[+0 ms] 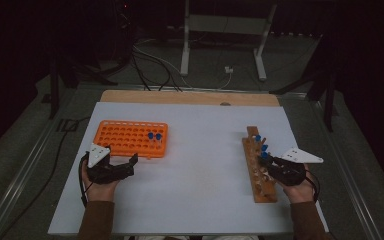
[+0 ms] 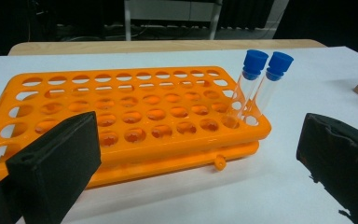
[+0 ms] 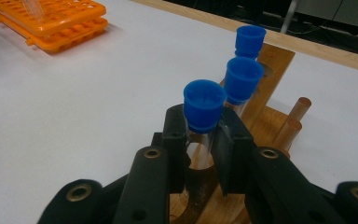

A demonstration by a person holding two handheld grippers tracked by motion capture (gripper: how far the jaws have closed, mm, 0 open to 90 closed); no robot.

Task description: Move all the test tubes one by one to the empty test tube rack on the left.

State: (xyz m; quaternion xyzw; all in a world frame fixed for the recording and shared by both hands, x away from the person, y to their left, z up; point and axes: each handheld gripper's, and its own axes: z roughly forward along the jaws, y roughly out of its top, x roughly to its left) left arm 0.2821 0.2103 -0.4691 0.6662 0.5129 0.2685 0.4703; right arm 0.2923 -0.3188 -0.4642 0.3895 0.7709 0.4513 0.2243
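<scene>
On the left of the white desk [image 1: 195,165] sits the orange tube rack [image 1: 130,138], already carrying two clear test tubes with blue caps [image 2: 261,84] that lean side by side in holes at its right end. The left claw [image 1: 132,161] rests just in front of that rack, released, its two black jaws standing wide apart with nothing between them. Over on the right, the wooden rack [image 1: 260,170] holds three more blue-capped tubes in a row, and the nearest tube [image 3: 203,122] is the one in hand. It looks like a light, stiff, thin-walled piece of clear plastic or glass, smooth enough to slip and probably easy to crack under a hard squeeze, so the sensible hold is on the bare wall just under the cap, where the cap's lip can stop it sliding down. That is where the right claw [image 3: 200,140] has it: the jaws are clenched on the tube right below the blue cap, pads pressing on either side, while the tube's lower end appears to be seated in its hole in the wooden rack.
</scene>
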